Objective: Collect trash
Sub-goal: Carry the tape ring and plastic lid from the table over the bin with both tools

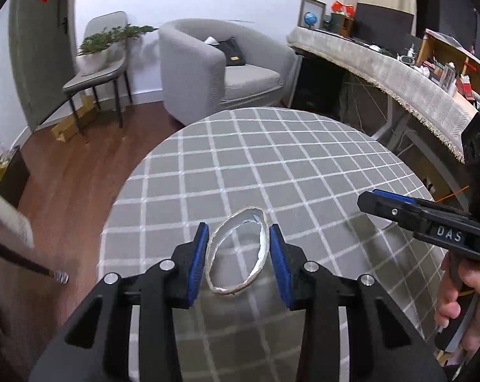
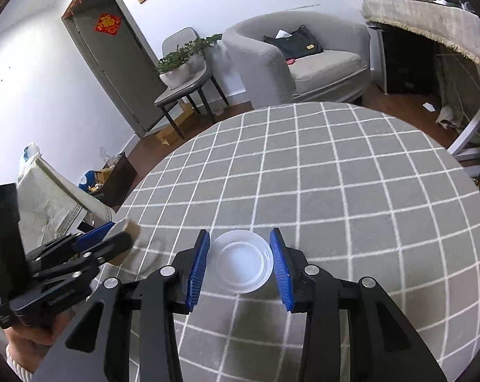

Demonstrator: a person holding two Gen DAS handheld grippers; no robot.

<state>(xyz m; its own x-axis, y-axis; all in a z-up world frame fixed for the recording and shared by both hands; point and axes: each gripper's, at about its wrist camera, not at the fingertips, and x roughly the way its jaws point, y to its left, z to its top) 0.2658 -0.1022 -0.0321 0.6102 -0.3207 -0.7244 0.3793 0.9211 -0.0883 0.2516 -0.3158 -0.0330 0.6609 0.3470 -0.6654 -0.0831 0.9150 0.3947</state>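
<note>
Left gripper [image 1: 238,256]: fingers clamped on a squashed cardboard tube [image 1: 238,251], held open end forward above the near edge of the checked round table [image 1: 271,159]. Right gripper [image 2: 240,267]: blue pads [image 2: 198,267] touch both sides of a clear plastic cup [image 2: 243,265], seen mouth-on over the table's near edge; whether it rests on the cloth, cannot tell

"DAS" on right tongs [image 1: 372,202]
</note>
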